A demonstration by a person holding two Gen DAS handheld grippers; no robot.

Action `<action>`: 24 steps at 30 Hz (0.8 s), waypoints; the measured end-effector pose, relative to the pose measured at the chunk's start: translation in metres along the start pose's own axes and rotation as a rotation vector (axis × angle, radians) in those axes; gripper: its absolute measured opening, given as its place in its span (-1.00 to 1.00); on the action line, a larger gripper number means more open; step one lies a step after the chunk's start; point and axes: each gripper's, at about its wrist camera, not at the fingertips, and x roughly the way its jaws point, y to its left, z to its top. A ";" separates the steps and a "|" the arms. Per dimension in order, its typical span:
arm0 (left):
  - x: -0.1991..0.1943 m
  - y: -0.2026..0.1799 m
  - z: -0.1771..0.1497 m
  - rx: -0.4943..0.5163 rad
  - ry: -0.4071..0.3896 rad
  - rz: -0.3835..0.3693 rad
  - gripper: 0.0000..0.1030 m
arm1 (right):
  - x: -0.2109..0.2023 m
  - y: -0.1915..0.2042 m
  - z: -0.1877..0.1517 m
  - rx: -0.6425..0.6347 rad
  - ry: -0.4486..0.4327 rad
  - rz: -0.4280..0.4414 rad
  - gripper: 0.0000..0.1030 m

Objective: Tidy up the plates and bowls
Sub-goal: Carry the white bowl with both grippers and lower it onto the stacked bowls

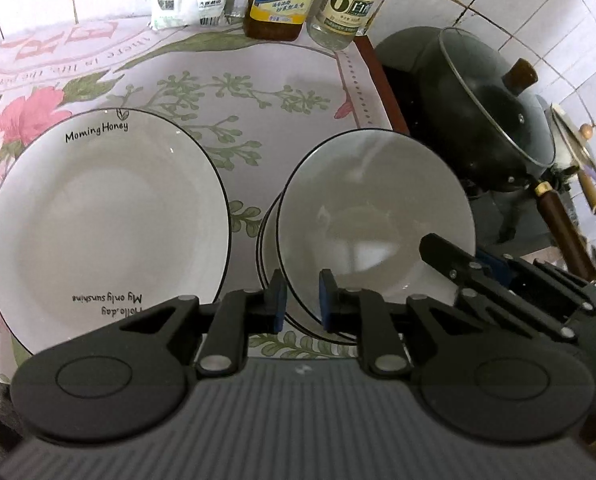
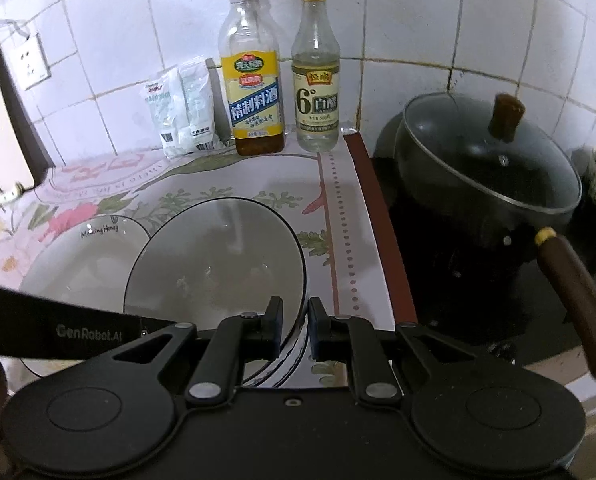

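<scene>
A large white plate [image 1: 106, 216] with a thin black rim and printed words lies at the left on the flowered cloth. To its right a white bowl [image 1: 373, 216] is tilted up over other stacked bowls [image 1: 268, 248]. My left gripper [image 1: 301, 300] has its pads either side of the bowl's near rim. My right gripper [image 2: 296, 328] is shut on the bowl's [image 2: 218, 264] right rim and shows in the left wrist view [image 1: 453, 264]. The plate [image 2: 78, 256] lies left of the bowl.
Two bottles [image 2: 254, 80] and white packets [image 2: 182, 108] stand at the tiled back wall. A dark lidded wok [image 2: 485, 176] with a brown handle [image 2: 573, 292] sits on the stove to the right, past the counter's red-brown edge [image 2: 381, 232].
</scene>
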 end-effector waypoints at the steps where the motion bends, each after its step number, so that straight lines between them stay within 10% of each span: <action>1: -0.001 0.002 0.000 -0.016 -0.003 -0.010 -0.70 | 0.000 0.003 0.000 -0.020 -0.006 -0.015 -0.67; 24: -0.015 0.010 -0.003 -0.077 -0.041 -0.018 -0.60 | -0.009 0.010 -0.014 -0.092 -0.113 -0.024 -0.69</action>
